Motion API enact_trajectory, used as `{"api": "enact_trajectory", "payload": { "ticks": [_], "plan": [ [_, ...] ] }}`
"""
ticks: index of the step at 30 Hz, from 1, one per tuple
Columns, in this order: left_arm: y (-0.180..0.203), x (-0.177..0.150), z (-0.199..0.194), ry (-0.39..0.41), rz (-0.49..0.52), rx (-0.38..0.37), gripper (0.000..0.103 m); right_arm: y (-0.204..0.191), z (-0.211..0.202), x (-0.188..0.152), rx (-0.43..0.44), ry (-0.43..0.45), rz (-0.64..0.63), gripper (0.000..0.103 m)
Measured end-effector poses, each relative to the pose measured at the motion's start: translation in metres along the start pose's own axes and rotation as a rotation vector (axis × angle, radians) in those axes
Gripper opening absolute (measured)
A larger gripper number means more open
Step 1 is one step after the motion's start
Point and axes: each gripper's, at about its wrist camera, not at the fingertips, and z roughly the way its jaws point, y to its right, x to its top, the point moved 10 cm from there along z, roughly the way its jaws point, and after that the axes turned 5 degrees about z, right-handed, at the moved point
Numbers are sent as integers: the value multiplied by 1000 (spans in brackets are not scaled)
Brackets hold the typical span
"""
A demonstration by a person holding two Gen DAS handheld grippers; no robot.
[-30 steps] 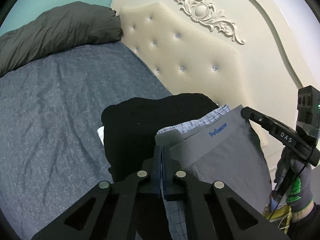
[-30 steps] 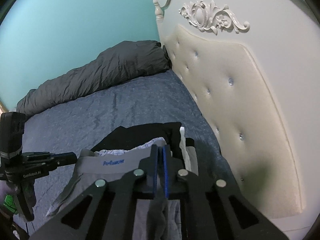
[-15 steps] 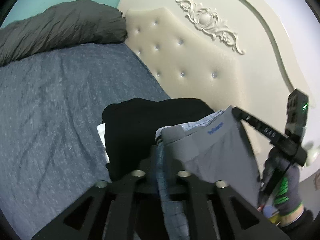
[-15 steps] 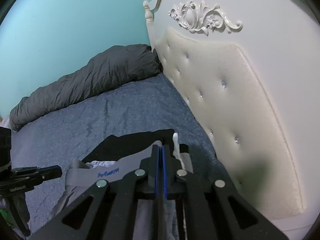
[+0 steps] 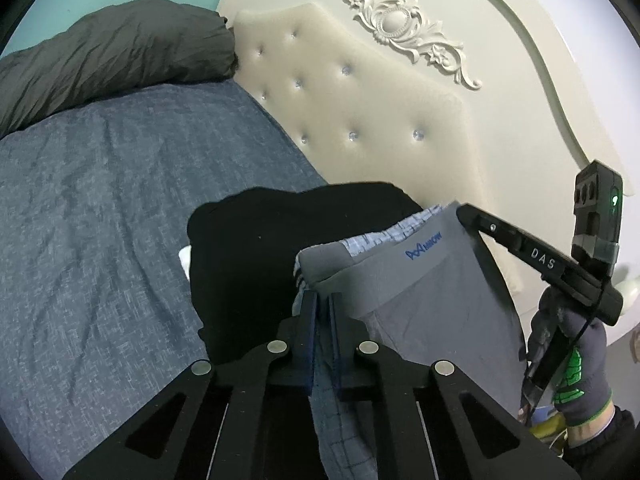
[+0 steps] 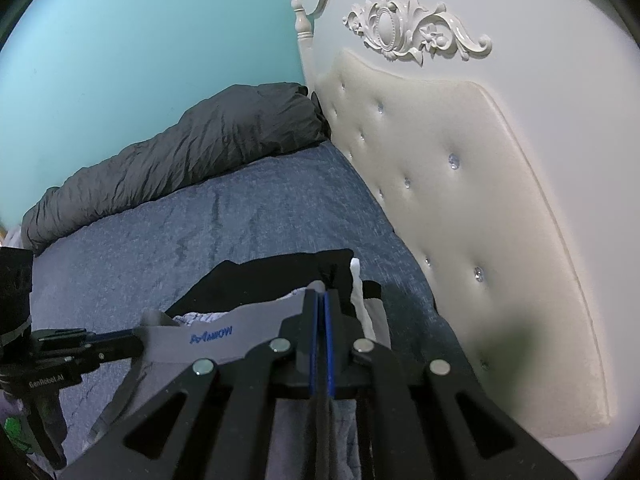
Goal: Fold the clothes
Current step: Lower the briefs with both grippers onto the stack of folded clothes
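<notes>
Grey underpants [image 5: 420,292] with a blue logo on the waistband hang stretched between my two grippers, above a black folded garment [image 5: 260,260] on the bed. A light blue checked cloth [image 5: 380,236] shows inside the waistband. My left gripper [image 5: 323,296] is closing on the left end, with checked cloth and the grey corner between its pads. My right gripper [image 6: 321,294] is shut on the other end of the underpants [image 6: 224,336]. In the right wrist view the left gripper [image 6: 138,340] reaches in from the left. In the left wrist view the right gripper [image 5: 462,211] comes from the right.
The bed has a blue-grey sheet [image 5: 100,220], with a dark grey duvet [image 5: 112,52] bunched along the teal wall [image 6: 140,40]. A cream tufted headboard [image 5: 360,100] stands close behind the black pile. A white cloth [image 6: 356,272] peeks from under it. A gloved hand [image 5: 576,360] holds the right gripper.
My left gripper's jaws opened, took in the checked cloth and the grey corner, and narrowed on them again. The right gripper stayed shut on the waistband.
</notes>
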Motion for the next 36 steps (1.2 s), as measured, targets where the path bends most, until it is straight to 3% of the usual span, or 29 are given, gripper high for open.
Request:
{"api": "enact_trajectory", "payload": {
  "ticks": [5,15,18,23,25,26,28,36],
  "plan": [
    [-8,11,-6,30,-77,-32,6,-1,4,-1,-4,-3,-9,3],
    [-25,12,26,-88,-178,-18,6,-2,17,-4,-31,-43,-29,3],
    [-27,9,27,-90,-195,-3,9,2,22,-8,-54,-66,-23,4],
    [-26,9,18,-65,-172,20,13,14,19,-6,-79,-50,14,5],
    [-29,9,13,-55,-179,28,27,19,12,-4,-79,-31,30,11],
    [-31,8,9,-48,-183,34,29,22,8,-3,-75,-21,39,15],
    [-33,10,3,-35,-166,44,30,23,-1,0,-49,4,46,26],
    [-23,4,-31,12,-65,95,30,14,-45,-6,21,62,33,26]
  ]
}}
